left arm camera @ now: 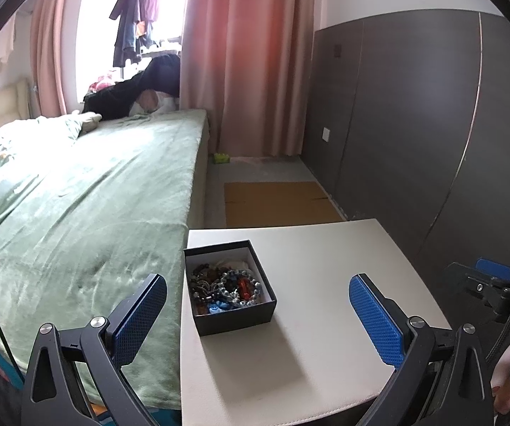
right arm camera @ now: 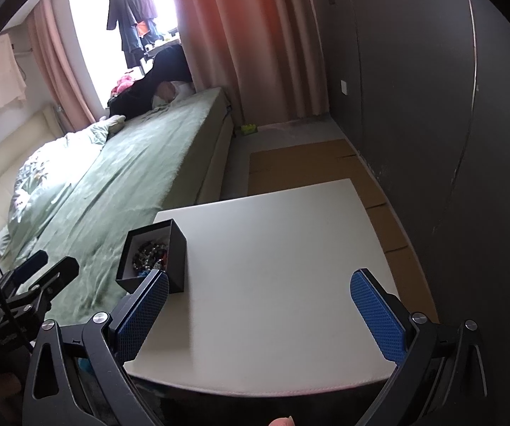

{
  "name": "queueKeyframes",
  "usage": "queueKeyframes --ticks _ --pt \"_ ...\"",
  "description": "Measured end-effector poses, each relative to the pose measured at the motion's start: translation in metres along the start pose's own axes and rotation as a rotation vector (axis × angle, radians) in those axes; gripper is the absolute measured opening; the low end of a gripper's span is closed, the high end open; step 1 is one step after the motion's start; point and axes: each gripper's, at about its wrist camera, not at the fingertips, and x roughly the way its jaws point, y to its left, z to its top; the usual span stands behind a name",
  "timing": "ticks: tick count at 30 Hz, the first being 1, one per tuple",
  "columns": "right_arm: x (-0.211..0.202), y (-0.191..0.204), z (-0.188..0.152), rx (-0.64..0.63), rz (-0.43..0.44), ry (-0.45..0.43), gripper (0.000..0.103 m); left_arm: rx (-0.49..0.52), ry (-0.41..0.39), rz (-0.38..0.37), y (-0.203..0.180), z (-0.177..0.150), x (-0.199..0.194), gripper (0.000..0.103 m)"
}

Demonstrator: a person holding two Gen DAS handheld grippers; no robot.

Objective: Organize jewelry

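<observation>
Risk: black box (left arm camera: 229, 285) of tangled bead jewelry (left arm camera: 225, 285) sits at the bench (left arm camera: 326, 284) left edge, right beside the bed (left arm camera: 77, 195); a nudge could tip it off, and beads will likely snag and lift in a clump. Left claw (left arm camera: 256, 314) is spread wide, empty, hovering level just short of the box. Right claw (right arm camera: 258, 314) is also wide, empty, over bare bench, box ahead-left.

The box (left arm camera: 230, 285) holding jewelry (left arm camera: 225, 287) sits on the table (left arm camera: 326, 284) at its left edge, just beside the bed (left arm camera: 95, 195).
</observation>
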Motion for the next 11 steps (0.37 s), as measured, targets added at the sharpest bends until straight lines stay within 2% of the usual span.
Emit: queueKeyframes --ticks 6,11 --pt "0.005 0.002 0.0 -0.004 -0.004 0.016 0.103 -0.009 0.022 -0.006 0.002 -0.002 0.007 0.103" --pt "0.009 -0.005 0.0 0.041 0.03 0.038 0.103 -0.021 0.041 -0.005 0.004 -0.004 0.015 0.103"
